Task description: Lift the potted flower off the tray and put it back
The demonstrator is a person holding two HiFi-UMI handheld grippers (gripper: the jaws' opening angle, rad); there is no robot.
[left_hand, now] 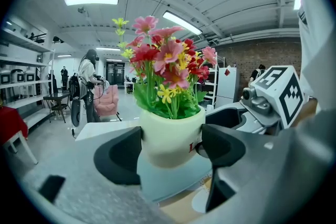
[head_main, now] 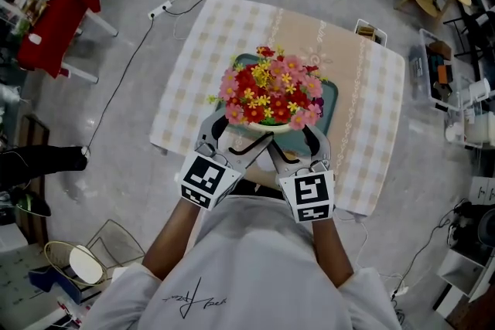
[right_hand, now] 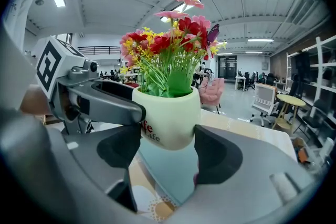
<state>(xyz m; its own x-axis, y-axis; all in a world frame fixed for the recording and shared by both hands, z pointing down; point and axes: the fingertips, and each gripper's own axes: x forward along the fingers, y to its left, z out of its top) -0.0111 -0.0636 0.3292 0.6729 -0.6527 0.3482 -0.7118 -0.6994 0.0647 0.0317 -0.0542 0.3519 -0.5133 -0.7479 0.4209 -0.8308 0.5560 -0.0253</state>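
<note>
Left gripper view showed my left hand-held gripper (left_hand: pixel 172 150) clamped on the potted flower (left_hand: pixel 168 131). My right hand-held gripper (right_hand: pixel 169 150) pinched it too, steadying it upright over the tray (head_main: pixel 331 100) on the worktop (head_main: pixel 371 89).

- My left gripper (left_hand: pixel 170 147) is matte grey plastic, with two rounded black pads (left_hand: pixel 119 157) low in its own view.
- My right gripper (right_hand: pixel 169 150) matches it: a grey shell with thick black jaw cushions (right_hand: pixel 218 155).
- Each carries a white cube printed with black square markers. The left cube (head_main: pixel 207 179) and right cube (head_main: pixel 307 197) sit at the lower centre of the head view.
- I wear a white short-sleeved T-shirt (head_main: pixel 255 267) with a small black script print (head_main: pixel 183 296) near the bottom edge.
</note>
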